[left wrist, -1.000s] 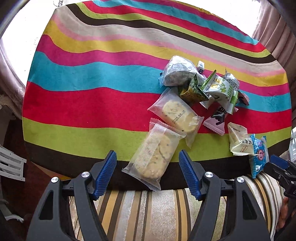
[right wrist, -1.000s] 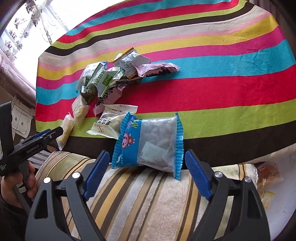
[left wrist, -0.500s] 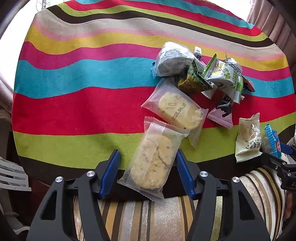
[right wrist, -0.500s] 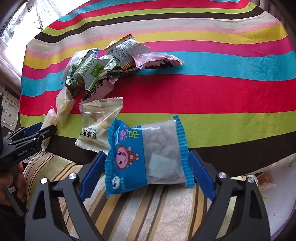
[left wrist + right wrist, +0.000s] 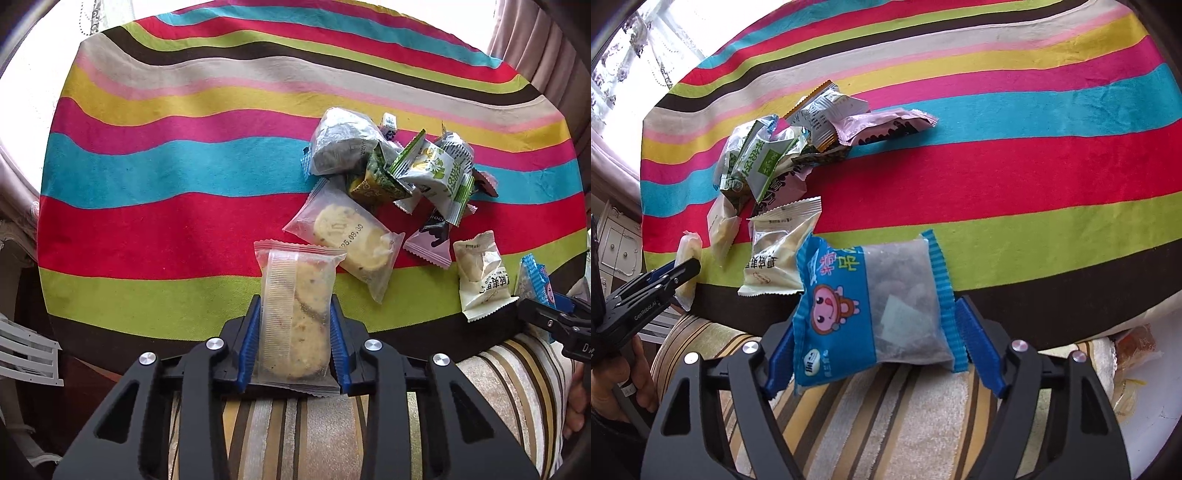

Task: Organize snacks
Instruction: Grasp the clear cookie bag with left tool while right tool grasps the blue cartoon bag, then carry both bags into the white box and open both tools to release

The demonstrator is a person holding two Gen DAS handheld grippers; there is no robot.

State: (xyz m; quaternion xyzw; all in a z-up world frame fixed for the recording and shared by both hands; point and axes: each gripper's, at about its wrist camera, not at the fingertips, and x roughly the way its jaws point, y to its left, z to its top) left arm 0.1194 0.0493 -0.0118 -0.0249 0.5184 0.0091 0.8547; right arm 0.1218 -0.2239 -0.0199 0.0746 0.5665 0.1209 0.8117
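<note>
Both grippers have closed since the earlier frame: left gripper (image 5: 293, 341) clamps the clear cookie packet (image 5: 295, 317), right gripper (image 5: 875, 343) the blue packet (image 5: 864, 306), at the cloth's (image 5: 166, 206) near edge; open cloth lies ahead-left of the left jaws.

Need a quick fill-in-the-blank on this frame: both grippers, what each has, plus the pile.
1. The left gripper is shut on a clear cookie packet that holds ____ cookies.
2. The right gripper brackets a ____ snack bag printed with a pink cartoon face.
3. The second cookie packet lying on the striped cloth shows the printed date ____.
4. The green-and-white wrappers lie on the ____ side of the left wrist view.

Missing words: two; blue; 25.08.30; right
</note>
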